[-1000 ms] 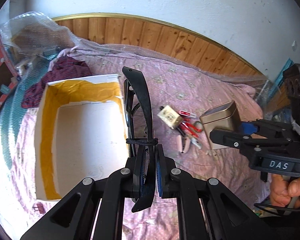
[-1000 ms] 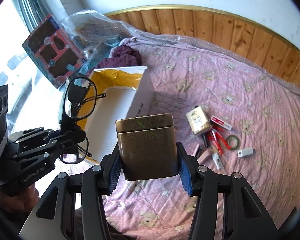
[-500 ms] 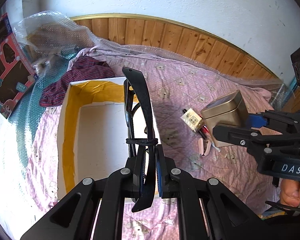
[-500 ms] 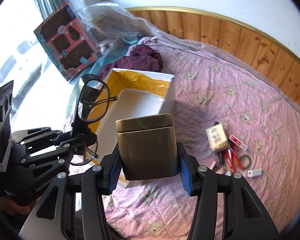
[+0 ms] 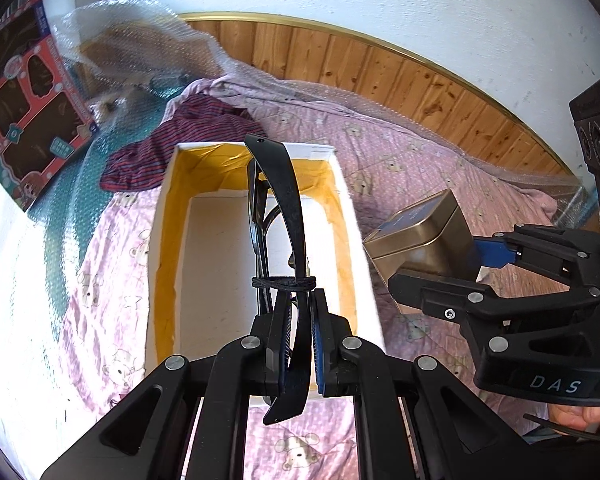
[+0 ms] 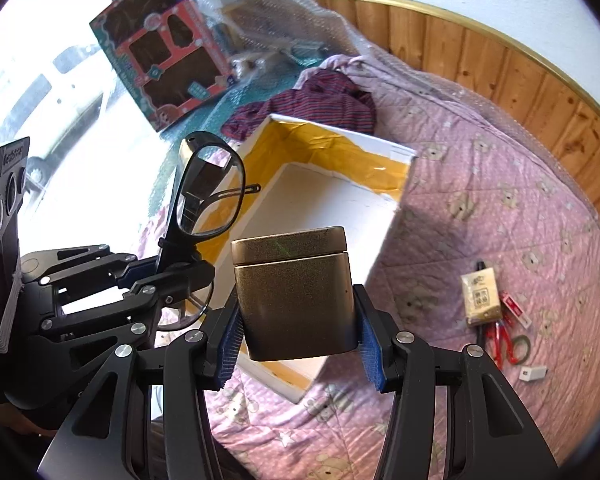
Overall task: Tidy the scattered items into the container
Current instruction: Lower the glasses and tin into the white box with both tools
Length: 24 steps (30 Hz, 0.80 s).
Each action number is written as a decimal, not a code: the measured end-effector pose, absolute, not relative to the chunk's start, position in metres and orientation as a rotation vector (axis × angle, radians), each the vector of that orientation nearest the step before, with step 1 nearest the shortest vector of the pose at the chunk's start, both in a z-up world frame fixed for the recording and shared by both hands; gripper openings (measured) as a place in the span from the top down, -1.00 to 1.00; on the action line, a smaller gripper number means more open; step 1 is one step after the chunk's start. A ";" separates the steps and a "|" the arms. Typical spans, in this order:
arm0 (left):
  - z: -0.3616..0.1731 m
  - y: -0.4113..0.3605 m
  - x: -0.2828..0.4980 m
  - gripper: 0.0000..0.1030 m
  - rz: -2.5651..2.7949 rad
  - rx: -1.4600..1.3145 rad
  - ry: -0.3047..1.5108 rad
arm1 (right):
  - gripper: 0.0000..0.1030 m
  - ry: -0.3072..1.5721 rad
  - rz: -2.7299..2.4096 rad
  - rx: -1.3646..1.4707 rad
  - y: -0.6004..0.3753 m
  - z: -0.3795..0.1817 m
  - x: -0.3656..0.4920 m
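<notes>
Left wrist view: left gripper (image 5: 298,344) pinched on folded black glasses (image 5: 278,216), held over the box (image 5: 362,240).
Glasses axis: long axis runs away from the fingers, the temple tip poking back under them; a thin cord binds the temples.
Right gripper (image 6: 298,336): blue ribbed pads clamp a tin (image 6: 294,292) upright, lid on top, just over the box's near edge.
Tin: brass-toned metal, squarish, rounded corners.
Box: white card, yellow-lined walls, open top, on a pink quilt (image 6: 500,208).
Loose items: red scissors (image 6: 500,338) and a small packet (image 6: 480,298) lie on the quilt, well apart from the box.
</notes>
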<state>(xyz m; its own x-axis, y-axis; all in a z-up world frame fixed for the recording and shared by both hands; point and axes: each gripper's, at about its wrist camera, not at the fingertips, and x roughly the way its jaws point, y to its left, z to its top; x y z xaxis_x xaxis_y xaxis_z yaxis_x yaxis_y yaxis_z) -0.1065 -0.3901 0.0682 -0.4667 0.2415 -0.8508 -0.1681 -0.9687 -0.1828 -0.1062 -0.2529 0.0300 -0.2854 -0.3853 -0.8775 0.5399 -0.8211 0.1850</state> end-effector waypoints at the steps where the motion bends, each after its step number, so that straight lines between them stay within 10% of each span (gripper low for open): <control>1: 0.067 -0.393 -0.107 0.80 2.501 -1.475 -0.110 | -0.04 0.205 -2.124 1.397 -0.257 0.028 -0.107; 24: 0.007 -0.412 -0.146 0.80 2.394 -1.664 -0.119 | -0.04 0.275 -1.938 1.602 -0.292 -0.056 -0.142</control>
